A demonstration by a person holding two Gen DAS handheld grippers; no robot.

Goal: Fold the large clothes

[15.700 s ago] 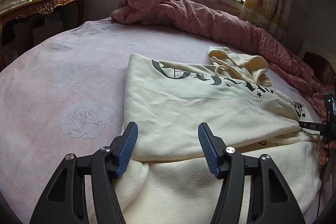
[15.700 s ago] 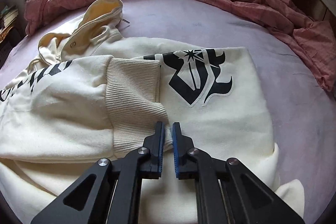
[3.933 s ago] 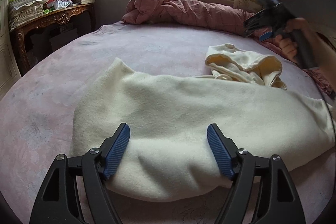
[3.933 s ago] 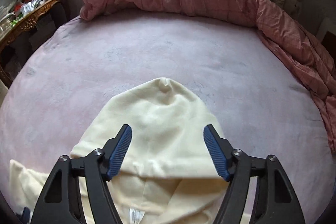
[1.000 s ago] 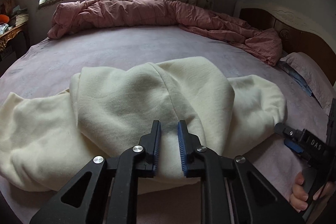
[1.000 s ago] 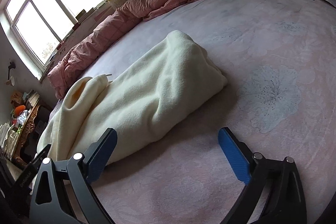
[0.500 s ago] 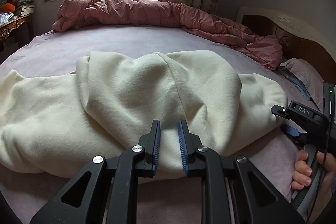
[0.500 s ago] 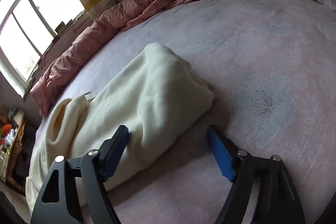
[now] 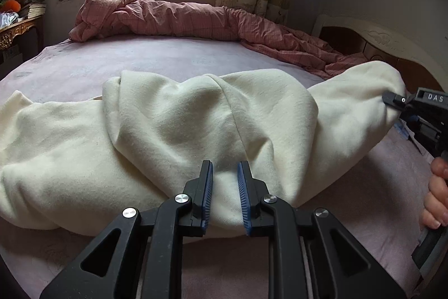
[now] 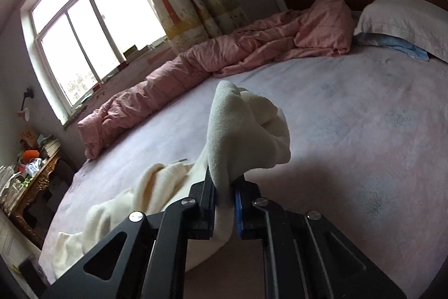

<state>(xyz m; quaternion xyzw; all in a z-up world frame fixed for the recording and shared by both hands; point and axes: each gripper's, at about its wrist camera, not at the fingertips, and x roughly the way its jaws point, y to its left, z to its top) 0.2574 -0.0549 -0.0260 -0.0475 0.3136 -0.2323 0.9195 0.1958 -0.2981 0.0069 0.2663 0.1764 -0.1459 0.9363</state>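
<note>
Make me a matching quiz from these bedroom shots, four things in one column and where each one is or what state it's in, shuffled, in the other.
Things:
1. cream hoodie
2. pink quilt
3. pillow
4. right gripper

Places or states:
A. bunched along the far edge of the bed under the window
B. lying by the headboard
C. pinching one end of the garment, raised off the sheet
D. spread in a rumpled heap across the sheet

Pairs: 1-D, 2-A, 3-B, 4-C
</note>
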